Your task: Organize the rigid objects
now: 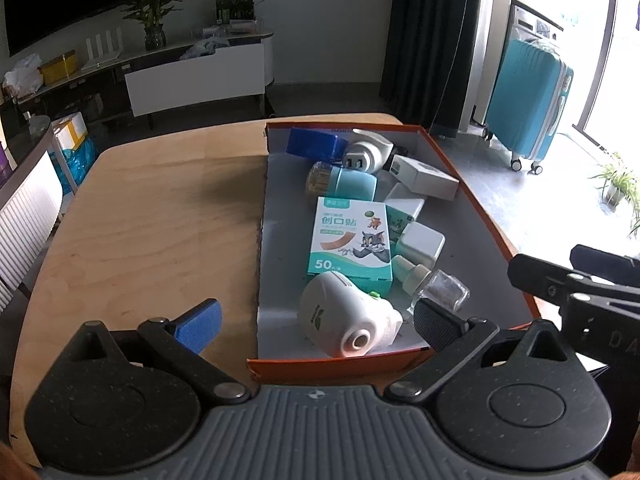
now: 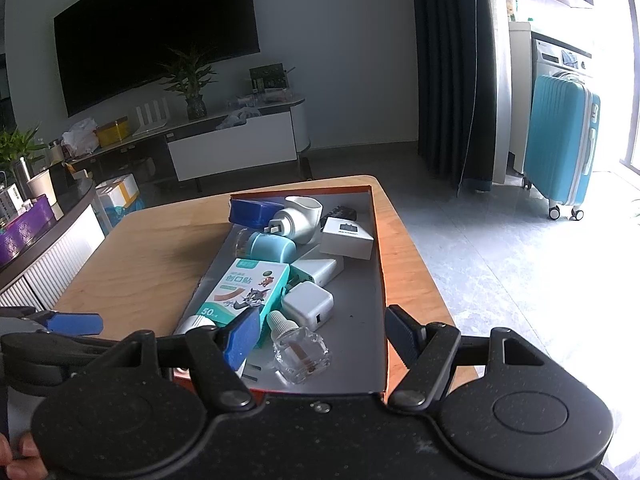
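Observation:
An orange-rimmed cardboard box (image 1: 492, 224) (image 2: 380, 240) on the wooden table (image 1: 152, 216) (image 2: 152, 248) holds several small items. Among them are a teal bandage carton (image 1: 348, 240) (image 2: 248, 288), a white plug-in device (image 1: 348, 316), a clear small bottle (image 1: 436, 288) (image 2: 300, 352), a white charger (image 1: 420, 244) (image 2: 308, 304), a blue case (image 1: 316, 142) (image 2: 252, 210) and a white box (image 1: 424, 176) (image 2: 348, 236). My left gripper (image 1: 316, 326) hovers open over the box's near end. My right gripper (image 2: 320, 336) is open around the bottle's near side, touching nothing.
A teal suitcase (image 1: 528, 100) (image 2: 560, 148) stands on the tiled floor to the right. A TV cabinet (image 1: 192, 72) (image 2: 232, 144) with plants lies beyond the table. The table's left half is bare wood. The right gripper's body (image 1: 580, 284) shows at the left wrist view's right edge.

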Motion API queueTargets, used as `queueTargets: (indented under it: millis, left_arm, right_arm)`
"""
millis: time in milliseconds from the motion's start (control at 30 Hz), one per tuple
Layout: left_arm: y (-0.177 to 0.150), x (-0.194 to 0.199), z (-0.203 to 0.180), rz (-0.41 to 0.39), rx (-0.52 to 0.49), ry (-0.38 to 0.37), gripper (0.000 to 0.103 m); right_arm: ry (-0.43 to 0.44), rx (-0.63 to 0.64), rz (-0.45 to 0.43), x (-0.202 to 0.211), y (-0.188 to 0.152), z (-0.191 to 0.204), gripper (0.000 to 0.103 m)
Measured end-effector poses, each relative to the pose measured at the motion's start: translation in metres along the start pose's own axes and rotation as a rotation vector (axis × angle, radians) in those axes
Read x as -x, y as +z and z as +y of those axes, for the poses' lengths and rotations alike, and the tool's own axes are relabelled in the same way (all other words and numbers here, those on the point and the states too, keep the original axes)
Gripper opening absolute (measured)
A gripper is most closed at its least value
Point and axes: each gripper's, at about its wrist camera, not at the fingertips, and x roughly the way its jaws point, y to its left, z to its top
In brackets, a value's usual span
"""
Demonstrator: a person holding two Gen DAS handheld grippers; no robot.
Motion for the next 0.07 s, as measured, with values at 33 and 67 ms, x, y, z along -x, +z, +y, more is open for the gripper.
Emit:
queueTargets:
  millis: [33,67]
  left_arm:
    - [0.0000,0.0006,0.0006,-0.004,0.004,0.002,0.103]
    - [0.0003,0.0006,0.0008,-0.004,0.005,0.003,0.103]
  right_arm:
    - [-0.001,0.000,0.001,-0.0003,0.0000,-0.0001,0.082]
    - [0.000,0.002,0.002,-0.0003,0.0000,0.0000,0.082]
